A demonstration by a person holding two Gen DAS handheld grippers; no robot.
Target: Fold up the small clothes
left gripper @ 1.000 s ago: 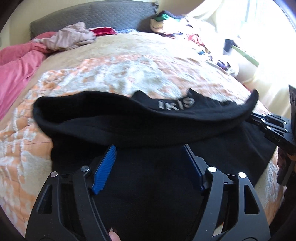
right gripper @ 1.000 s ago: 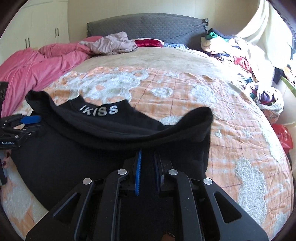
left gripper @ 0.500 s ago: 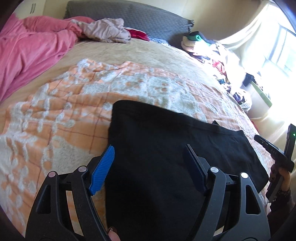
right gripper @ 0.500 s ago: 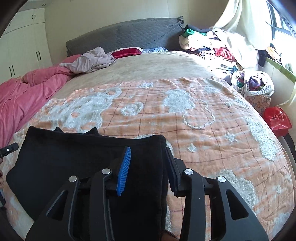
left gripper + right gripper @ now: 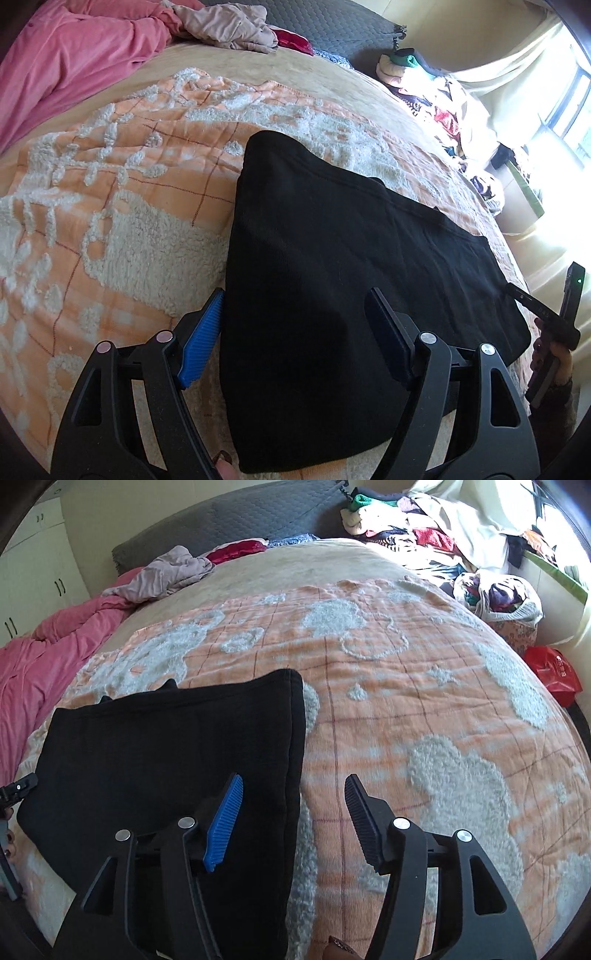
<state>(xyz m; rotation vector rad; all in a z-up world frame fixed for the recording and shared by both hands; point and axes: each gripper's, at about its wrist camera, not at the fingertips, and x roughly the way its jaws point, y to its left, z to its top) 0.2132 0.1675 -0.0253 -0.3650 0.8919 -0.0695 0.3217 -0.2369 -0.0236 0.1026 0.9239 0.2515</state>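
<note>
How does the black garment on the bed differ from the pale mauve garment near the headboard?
The black garment lies folded flat with straight edges; the pale mauve garment is crumpled in a heap. The black garment rests on the orange patterned blanket, near the cameras; the mauve one lies far back, beside the pink duvet. Neither is held: both lie loose on the bed.

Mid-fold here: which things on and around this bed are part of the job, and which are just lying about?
In the job:
black garment, lying folded on the orange blanket
left gripper, open
right gripper, jaws opening, clear of the cloth

Lying about:
pink duvet
beige garment
clothes heap
red bag
</note>
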